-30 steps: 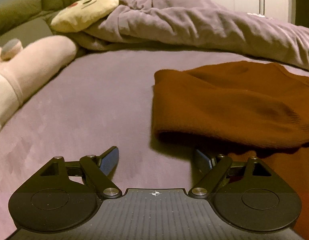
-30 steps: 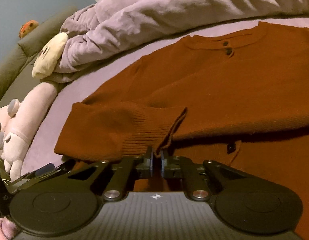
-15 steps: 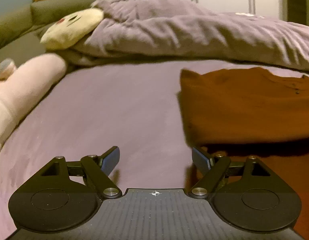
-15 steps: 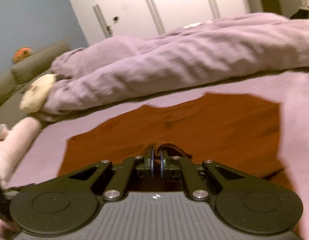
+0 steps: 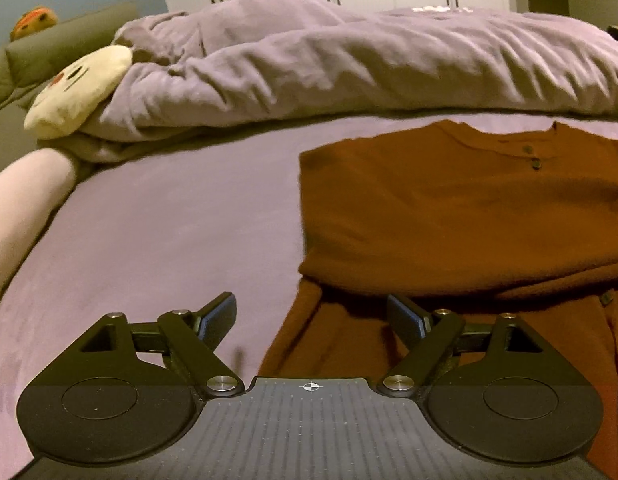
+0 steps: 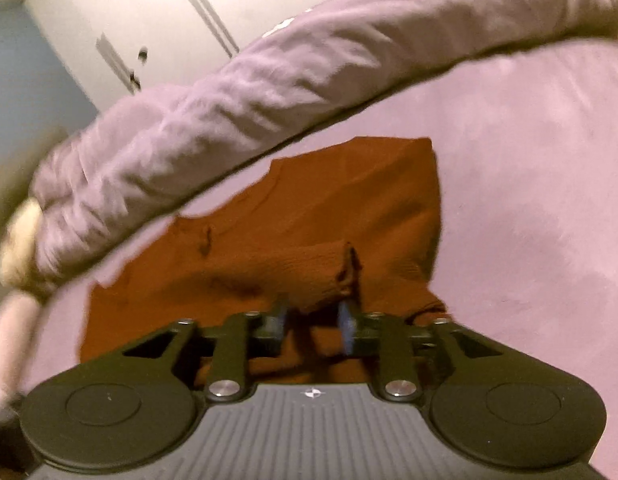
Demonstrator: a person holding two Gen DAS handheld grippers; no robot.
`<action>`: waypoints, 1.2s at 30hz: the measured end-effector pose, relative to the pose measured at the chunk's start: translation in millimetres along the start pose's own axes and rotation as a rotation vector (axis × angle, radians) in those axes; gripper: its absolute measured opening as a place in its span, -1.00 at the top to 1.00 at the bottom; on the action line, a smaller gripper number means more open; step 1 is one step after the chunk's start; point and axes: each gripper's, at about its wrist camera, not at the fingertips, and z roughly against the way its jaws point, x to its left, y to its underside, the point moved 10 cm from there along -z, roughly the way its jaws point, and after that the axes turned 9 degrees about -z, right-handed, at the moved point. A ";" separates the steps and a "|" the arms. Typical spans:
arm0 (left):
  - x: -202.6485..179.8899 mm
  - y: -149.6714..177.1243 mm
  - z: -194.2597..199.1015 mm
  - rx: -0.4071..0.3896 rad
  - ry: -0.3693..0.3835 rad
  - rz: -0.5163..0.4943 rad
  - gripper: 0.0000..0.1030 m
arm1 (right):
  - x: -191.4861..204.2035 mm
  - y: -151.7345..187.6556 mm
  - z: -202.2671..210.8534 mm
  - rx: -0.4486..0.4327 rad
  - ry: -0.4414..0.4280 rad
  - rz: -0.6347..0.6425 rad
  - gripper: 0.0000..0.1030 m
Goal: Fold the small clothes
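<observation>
Left tool [image 5: 311, 316] agape, sleeve cuff [image 6: 341, 266] right view only

Both grippers low, jaws parted

The left gripper [image 5: 311, 318] sits level with its jaws spread wide, blue pads facing each other at 9 and 3 o'clock. The right gripper [image 6: 313, 322] is tilted, its jaws parted by a narrower gap, pointing toward 12 o'clock.
</observation>
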 end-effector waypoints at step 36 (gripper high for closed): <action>12.1 17.3 15.7 0.031 -0.043 -0.006 -0.82 | 7.0 -16.1 6.7 -0.200 0.413 0.504 0.44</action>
